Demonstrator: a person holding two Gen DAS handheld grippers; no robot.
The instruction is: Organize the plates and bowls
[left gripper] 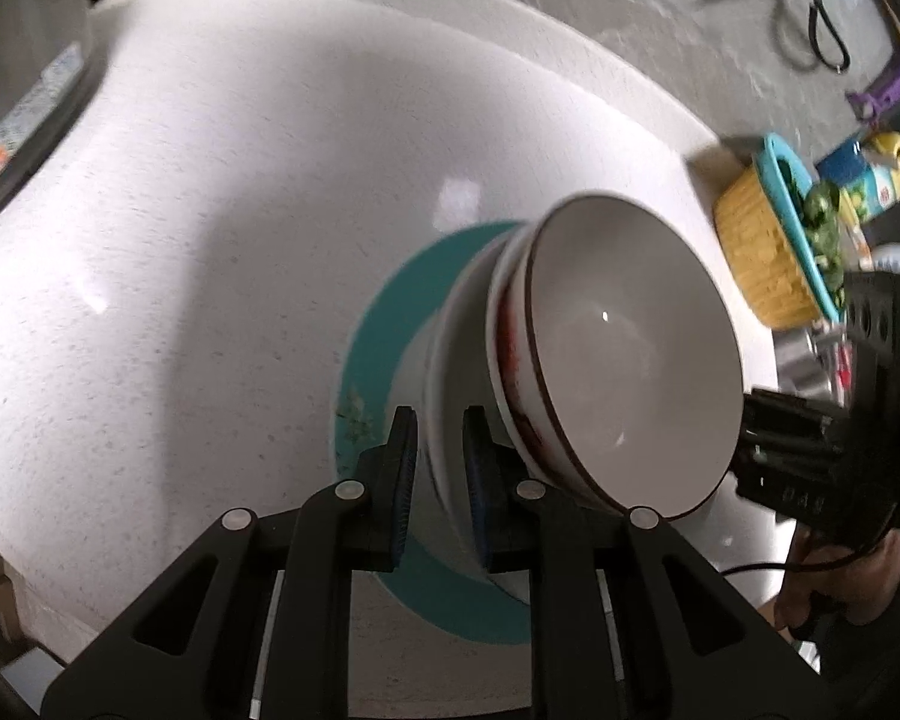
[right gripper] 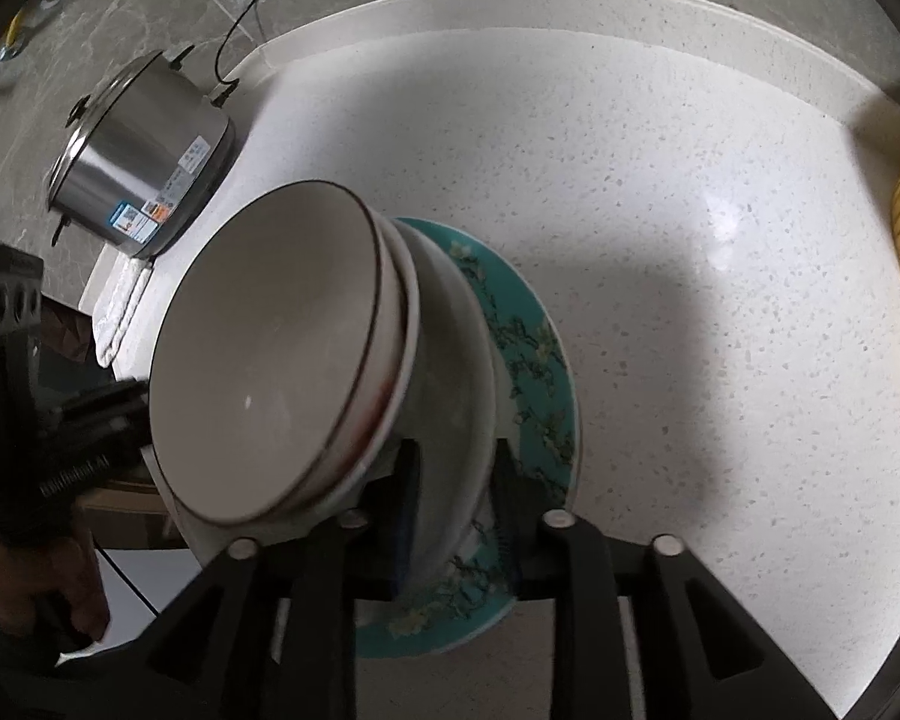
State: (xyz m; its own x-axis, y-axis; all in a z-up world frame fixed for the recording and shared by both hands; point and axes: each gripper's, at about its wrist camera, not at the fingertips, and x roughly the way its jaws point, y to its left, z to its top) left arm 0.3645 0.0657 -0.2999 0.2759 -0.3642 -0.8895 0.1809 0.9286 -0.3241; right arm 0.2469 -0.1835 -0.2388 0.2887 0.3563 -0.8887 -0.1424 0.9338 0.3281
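A stack of crockery sits on a white speckled stone countertop (right gripper: 660,192): a teal round plate with a blossom pattern (right gripper: 540,372) at the bottom, a white shallow dish (right gripper: 450,324) on it, and two nested white bowls with dark brown rims (right gripper: 270,348) on top. The left gripper (left gripper: 439,468) has its black jaws nearly together on the near rim of the white shallow dish, clamped on it. The right gripper (right gripper: 457,492) straddles the opposite rim of the same dish – its jaws stand partly apart, and a gap shows beside the rim, so it does not appear to be gripping. A stainless steel pot with a label (right gripper: 138,162) stands at the back of the counter, a yellow ribbed basket with a blue rim (left gripper: 768,246) off to the side. The step in hand looks like setting down the assembled stack – next, the left jaws would need to part and both tools draw back without nudging the bowls.
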